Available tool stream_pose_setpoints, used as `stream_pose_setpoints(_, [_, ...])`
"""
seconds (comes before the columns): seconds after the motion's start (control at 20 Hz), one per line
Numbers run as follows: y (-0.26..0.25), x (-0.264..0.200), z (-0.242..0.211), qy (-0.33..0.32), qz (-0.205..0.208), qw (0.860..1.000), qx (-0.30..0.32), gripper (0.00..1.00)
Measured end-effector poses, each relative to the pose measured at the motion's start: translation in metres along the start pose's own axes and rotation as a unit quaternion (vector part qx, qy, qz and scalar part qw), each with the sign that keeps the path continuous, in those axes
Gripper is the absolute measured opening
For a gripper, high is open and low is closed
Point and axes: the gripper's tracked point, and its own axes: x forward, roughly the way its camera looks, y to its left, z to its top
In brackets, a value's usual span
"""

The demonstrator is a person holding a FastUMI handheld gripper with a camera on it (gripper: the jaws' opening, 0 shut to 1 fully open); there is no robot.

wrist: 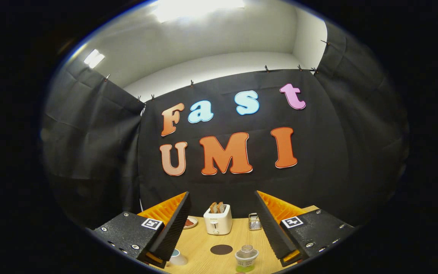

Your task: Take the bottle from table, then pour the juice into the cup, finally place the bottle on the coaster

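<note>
The gripper view looks forward along its two spread fingers [167,236] from above the near edge of the desk [203,243], facing the black cloth back wall. It is tilted upward, so wall and ceiling take most of the picture. The bottle [246,258], coaster [221,249] and toaster [218,220] sit low between the fingers.

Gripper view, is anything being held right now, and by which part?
Nothing is held. The gripper has its jaws wide open above the table, with the bottle standing free between them.
</note>
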Motion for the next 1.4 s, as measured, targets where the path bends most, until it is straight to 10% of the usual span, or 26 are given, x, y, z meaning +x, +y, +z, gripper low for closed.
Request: stream_pose_setpoints(1.4, [-0.061,-0.008,-0.278,0.238,-0.069,0.969,0.007,0.9])
